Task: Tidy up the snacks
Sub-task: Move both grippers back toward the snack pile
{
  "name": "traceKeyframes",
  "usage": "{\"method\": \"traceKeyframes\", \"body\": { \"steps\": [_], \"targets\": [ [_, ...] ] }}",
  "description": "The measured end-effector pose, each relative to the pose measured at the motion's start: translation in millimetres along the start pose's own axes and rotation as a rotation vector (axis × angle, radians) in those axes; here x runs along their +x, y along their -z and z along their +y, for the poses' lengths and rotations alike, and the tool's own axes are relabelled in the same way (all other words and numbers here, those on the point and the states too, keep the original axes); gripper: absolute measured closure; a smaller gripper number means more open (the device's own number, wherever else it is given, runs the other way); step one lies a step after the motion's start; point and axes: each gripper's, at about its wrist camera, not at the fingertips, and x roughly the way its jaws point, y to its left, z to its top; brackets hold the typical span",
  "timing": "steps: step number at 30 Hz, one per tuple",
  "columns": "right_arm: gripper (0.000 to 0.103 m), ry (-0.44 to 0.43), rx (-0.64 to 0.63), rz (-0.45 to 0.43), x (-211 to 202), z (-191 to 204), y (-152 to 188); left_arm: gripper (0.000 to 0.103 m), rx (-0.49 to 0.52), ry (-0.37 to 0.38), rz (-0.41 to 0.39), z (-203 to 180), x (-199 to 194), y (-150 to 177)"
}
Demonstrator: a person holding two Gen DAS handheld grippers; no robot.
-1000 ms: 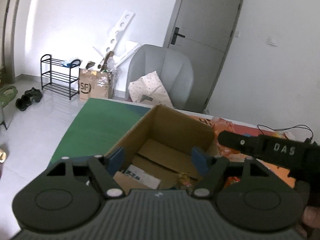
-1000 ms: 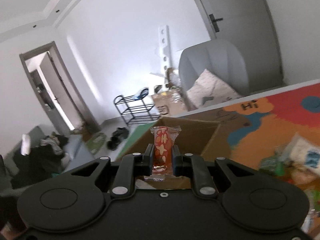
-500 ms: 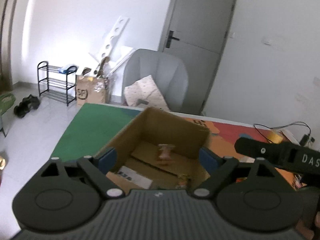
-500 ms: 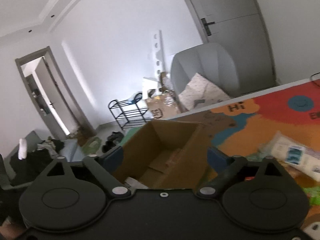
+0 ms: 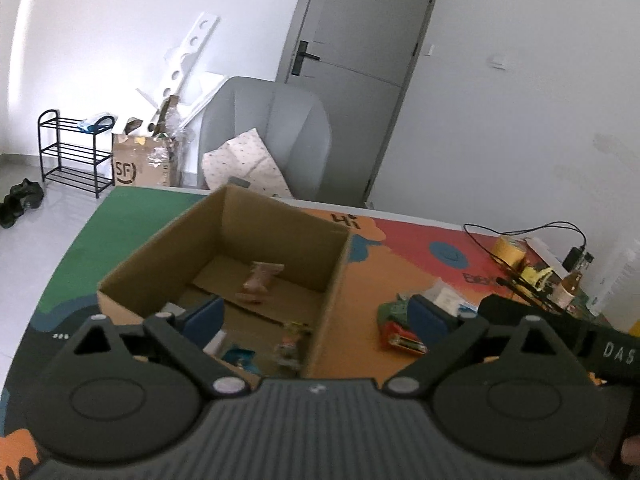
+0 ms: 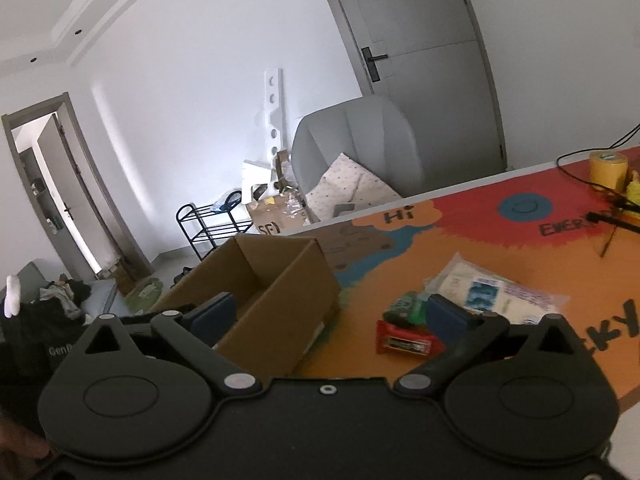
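Note:
An open cardboard box (image 5: 328,276) (image 6: 288,280) stands on the colourful table mat. Inside it lie an orange-wrapped snack (image 5: 260,278) and several small packets (image 5: 288,346). My left gripper (image 5: 316,318) is open and empty above the box's near right corner. My right gripper (image 6: 332,316) is open and empty, right of the box. On the mat to the right lie a red packet (image 6: 404,342) (image 5: 402,340), a green packet (image 6: 404,306) (image 5: 394,310) and a white bag (image 6: 492,294).
A yellow tape roll (image 6: 608,168), black cables (image 5: 524,236), a small bottle (image 5: 570,284) and a clear bottle sit at the table's far right. A grey armchair (image 5: 264,140) with a cushion stands behind the table. A shoe rack (image 5: 72,152) and a carton stand by the wall.
My right gripper opened and dropped the orange snack into the box, then swung right toward the packets on the mat. My left gripper has drawn back and turned right.

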Motion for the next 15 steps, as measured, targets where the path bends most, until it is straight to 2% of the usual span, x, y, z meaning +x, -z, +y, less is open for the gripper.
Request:
{"method": "traceKeyframes", "body": {
  "steps": [5, 9, 15],
  "targets": [
    [0.0, 0.027, 0.006, -0.007, -9.5, -10.0, 4.7, 0.005, 0.011, 0.034, 0.011, -13.0, -0.8, 4.5],
    [0.0, 0.013, 0.022, 0.001, -16.9, -20.4, 7.6, 0.005, 0.012, 0.058, 0.024, -23.1, -0.2, 9.8],
    [0.0, 0.056, 0.041, 0.007, -28.7, -35.3, 13.3, 0.005, 0.033, 0.079, 0.049, -38.8, 4.7, 17.6]
  ]
}}
